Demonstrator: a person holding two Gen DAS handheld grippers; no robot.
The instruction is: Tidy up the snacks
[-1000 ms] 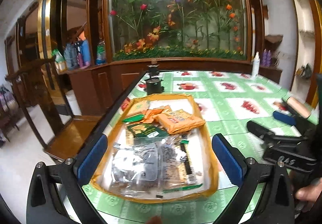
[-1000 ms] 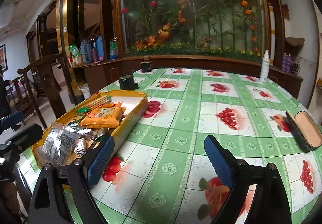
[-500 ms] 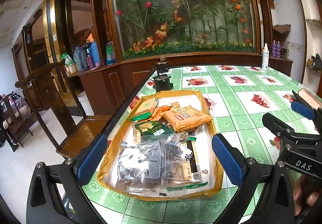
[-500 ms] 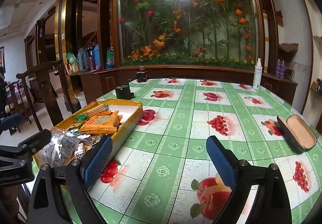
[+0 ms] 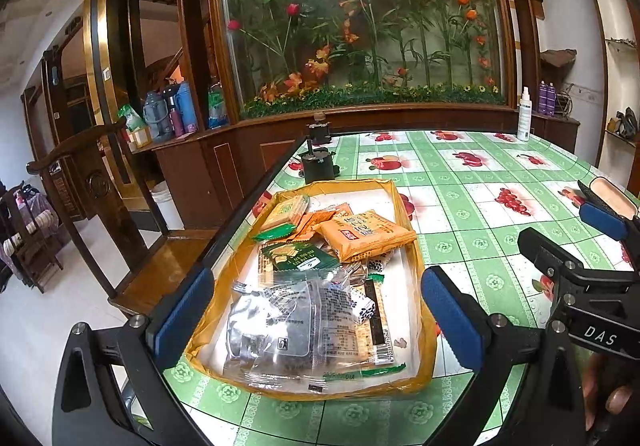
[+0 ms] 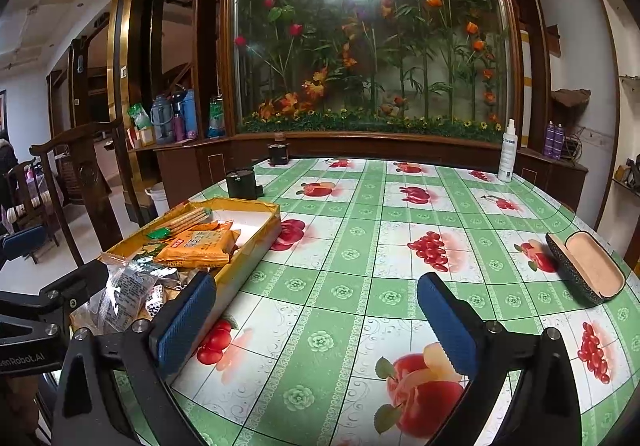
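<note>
Right gripper (image 6: 316, 310) first: its ribbed blue pads are spreading wider at this moment, with only glossy tablecloth showing between them. Left gripper (image 5: 312, 306) hangs wide apart too, its smooth blue pads framing the tray and pinching nothing.

The snacks sit in a shallow yellow cardboard tray (image 5: 404, 205) with a white floor, at the table's left edge; from the right wrist view it lies at nine o'clock. Inside: a crinkly clear plastic packet (image 5: 280, 330) nearest, printed with small black text too fine to read; a dark green wrapper (image 5: 296, 256) behind it; a matte orange packet (image 5: 366, 232) with a red logo at one o'clock from that, characters illegible.

The table (image 6: 360, 258) wears a shiny green-and-white checked cloth printed with apples, grapes and cherries. An open oval glasses case (image 6: 588, 270), dark pebbled shell and peach lining, rests at three o'clock. White letters "DAS" show on the right gripper's black body in the left wrist view.
</note>
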